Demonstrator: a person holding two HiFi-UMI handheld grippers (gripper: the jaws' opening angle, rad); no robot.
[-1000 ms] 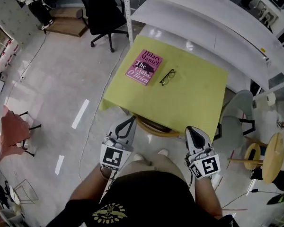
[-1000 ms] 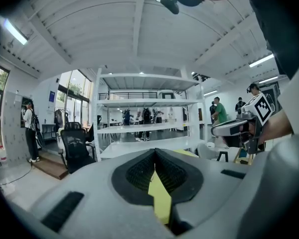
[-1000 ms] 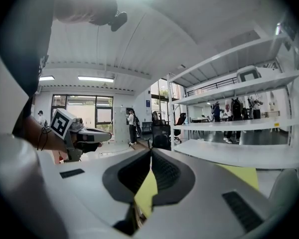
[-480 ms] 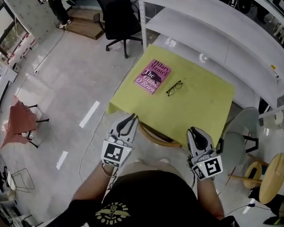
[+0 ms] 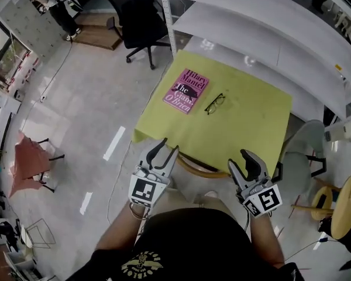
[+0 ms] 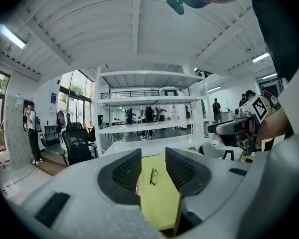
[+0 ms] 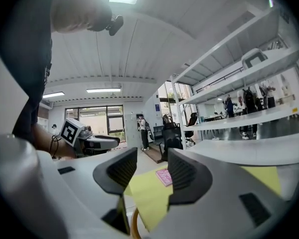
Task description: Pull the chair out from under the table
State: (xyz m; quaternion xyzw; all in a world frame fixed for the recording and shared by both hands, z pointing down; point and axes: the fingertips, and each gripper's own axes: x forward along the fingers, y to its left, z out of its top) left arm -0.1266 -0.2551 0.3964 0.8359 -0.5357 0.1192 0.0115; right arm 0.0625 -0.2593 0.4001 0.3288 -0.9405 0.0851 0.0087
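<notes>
Head view, looking steeply down. The table [image 5: 245, 127], draped in a yellow-green cloth, fills the centre; its near edge runs from lower left to lower right, just above both grippers. The chair [image 5: 193, 167] is tucked under this edge, with only the curved wooden rim of its back showing between the grippers. Open grey floor [image 5: 88, 116] lies to the left of the table and around the person's feet at lower centre.

The left gripper [image 5: 167, 147] and the right gripper [image 5: 243, 160] are held forward at either end of the chair rim, roughly level, and point toward the table edge. Both pairs of jaws have just been opening and now stand apart with nothing gripped: in the left gripper view only the cloth shows through the gap, and in the right gripper view the wooden rim curves just below the jaws.

A pink book [image 5: 186, 91] and a pair of glasses [image 5: 214, 103] lie on the cloth, well apart from the near edge. White shelving [image 5: 269, 34] stands behind the table, with a black office chair [image 5: 137, 22] at upper centre. A grey chair [image 5: 304, 151] and a round wooden stool [image 5: 345, 198] crowd the right side. A red-draped chair [image 5: 26, 163] stands far left.
</notes>
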